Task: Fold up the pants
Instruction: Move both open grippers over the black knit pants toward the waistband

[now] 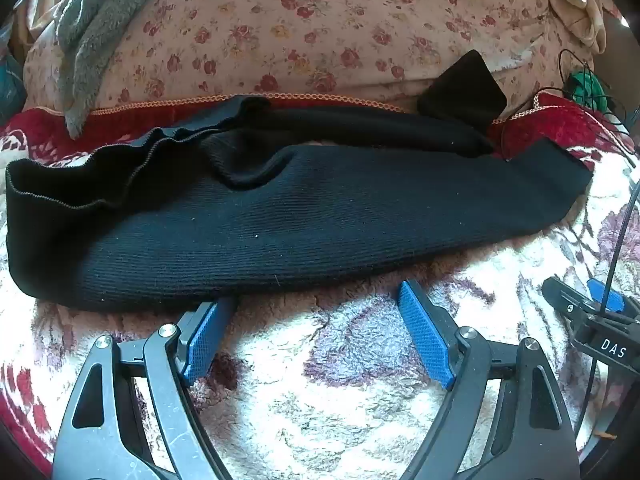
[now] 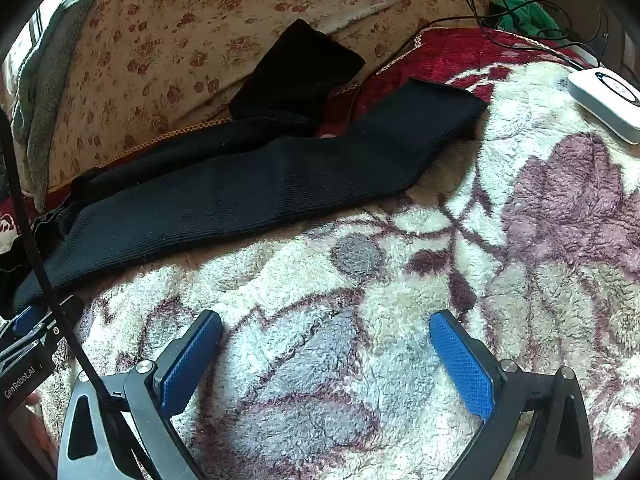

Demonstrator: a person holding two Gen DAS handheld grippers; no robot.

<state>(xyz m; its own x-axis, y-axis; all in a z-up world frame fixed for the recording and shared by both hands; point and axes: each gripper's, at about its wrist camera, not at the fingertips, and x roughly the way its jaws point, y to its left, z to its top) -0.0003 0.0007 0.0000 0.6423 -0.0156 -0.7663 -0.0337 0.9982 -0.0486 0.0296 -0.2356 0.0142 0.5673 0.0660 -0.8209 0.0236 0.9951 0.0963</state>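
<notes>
Black ribbed pants (image 1: 280, 216) lie lengthwise across a fleecy floral blanket (image 1: 320, 368), waistband at the left, one leg in front and the far leg running behind it, its cuff raised against a flowered cover. My left gripper (image 1: 316, 300) stands open just in front of the pants' near edge, nothing between its blue pads. In the right wrist view the same pants (image 2: 248, 188) stretch from lower left to upper right. My right gripper (image 2: 326, 320) is open over bare blanket (image 2: 400, 280), well short of the pants. The right gripper's tip (image 1: 592, 304) shows at the left view's right edge.
A flowered cover (image 1: 320, 20) rises behind the pants, with a grey fleece cloth (image 1: 92, 28) draped at its left. A white device (image 2: 608, 100) lies on the blanket at the far right. Black cables (image 2: 504, 4) and a green bundle (image 2: 524, 12) sit beyond it.
</notes>
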